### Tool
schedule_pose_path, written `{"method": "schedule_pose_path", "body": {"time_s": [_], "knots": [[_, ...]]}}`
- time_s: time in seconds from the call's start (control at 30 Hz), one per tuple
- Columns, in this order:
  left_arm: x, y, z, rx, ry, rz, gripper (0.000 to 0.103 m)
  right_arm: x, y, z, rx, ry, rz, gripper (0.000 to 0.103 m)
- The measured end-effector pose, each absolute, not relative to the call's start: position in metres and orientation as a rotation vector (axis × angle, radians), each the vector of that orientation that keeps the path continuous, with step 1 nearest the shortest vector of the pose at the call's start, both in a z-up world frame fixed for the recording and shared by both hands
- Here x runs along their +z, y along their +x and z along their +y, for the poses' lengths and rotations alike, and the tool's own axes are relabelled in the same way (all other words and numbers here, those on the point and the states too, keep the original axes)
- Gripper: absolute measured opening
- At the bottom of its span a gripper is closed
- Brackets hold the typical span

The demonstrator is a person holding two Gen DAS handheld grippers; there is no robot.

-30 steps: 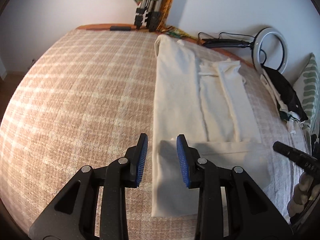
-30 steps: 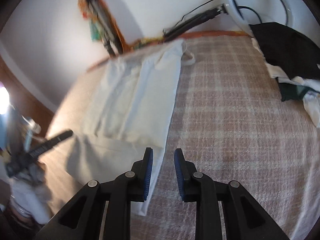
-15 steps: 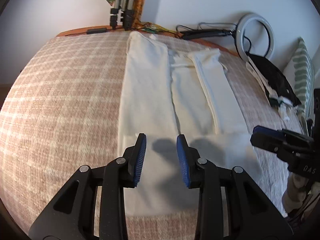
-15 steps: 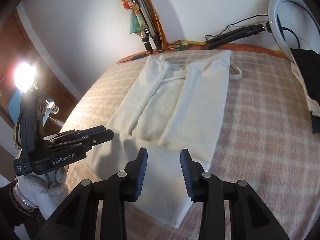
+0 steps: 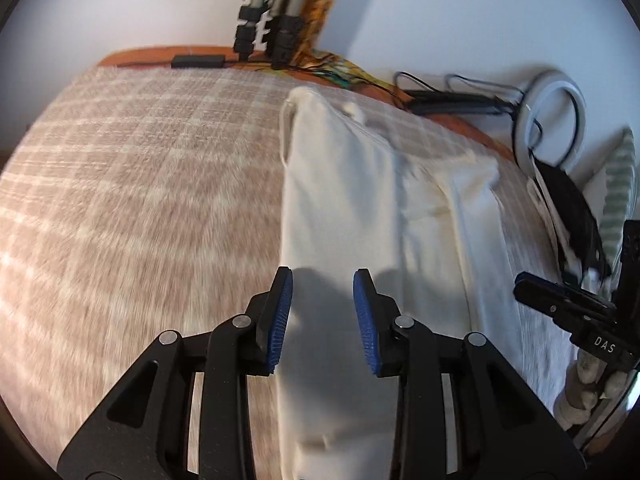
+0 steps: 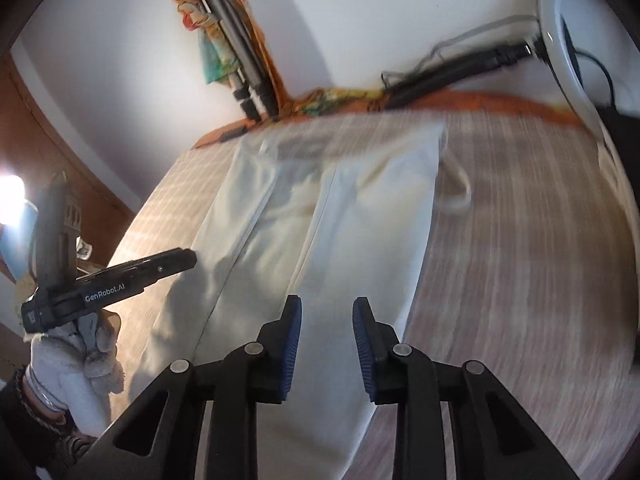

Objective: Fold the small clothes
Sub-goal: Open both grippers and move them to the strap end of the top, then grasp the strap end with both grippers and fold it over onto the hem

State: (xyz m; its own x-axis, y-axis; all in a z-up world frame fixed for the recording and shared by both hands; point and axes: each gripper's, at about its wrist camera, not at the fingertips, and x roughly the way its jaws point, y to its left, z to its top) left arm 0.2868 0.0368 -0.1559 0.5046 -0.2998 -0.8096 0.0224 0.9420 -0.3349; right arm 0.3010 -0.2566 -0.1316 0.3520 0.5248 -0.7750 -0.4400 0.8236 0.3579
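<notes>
A cream garment [image 5: 352, 200] lies flat on the checked bedspread [image 5: 140, 200], both long sides folded in toward the middle; it also shows in the right wrist view [image 6: 320, 216]. My left gripper [image 5: 322, 312] is open and empty, low over the garment's near left edge. My right gripper [image 6: 326, 332] is open and empty, low over the garment's near right part. Each gripper shows in the other's view: the right gripper [image 5: 568, 304] at the right edge, the left gripper [image 6: 120, 280] at the left, held by a gloved hand.
A ring light [image 5: 552, 120] and its stand lie at the bed's far right. Dark and white clothes [image 5: 568, 208] are piled at the right, beside a patterned pillow [image 5: 616, 200]. A tripod [image 6: 240, 64] leans on the far wall. A wooden door [image 6: 48, 140] stands left.
Both grippers have dropped lower and moved forward over the garment's near end. The jaws stay open. The garment has not moved.
</notes>
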Motion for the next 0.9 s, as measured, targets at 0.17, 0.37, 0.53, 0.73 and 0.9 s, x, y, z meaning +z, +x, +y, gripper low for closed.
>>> {"method": "schedule_pose_path", "body": {"time_s": [0.17, 0.37, 0.53, 0.73, 0.9], "knots": [[-0.163, 0.333, 0.046, -0.196, -0.303, 1.034, 0.032, -0.135, 0.351, -0.248, 0.642, 0.063, 1.027, 0.026], [-0.166, 0.362, 0.041, -0.186, -0.231, 1.012, 0.032, -0.152, 0.404, -0.248, 0.634, 0.088, 1.050, 0.022], [-0.168, 0.375, 0.043, -0.189, -0.245, 0.992, 0.039, -0.154, 0.430, -0.249, 0.642, 0.142, 1.040, 0.022], [-0.170, 0.387, 0.057, -0.182, -0.288, 0.976, 0.045, -0.135, 0.414, -0.281, 0.669, 0.237, 0.981, 0.033], [-0.178, 0.396, 0.060, -0.213, -0.339, 0.991, 0.047, -0.150, 0.424, -0.298, 0.615, 0.254, 1.039, 0.034]]}}
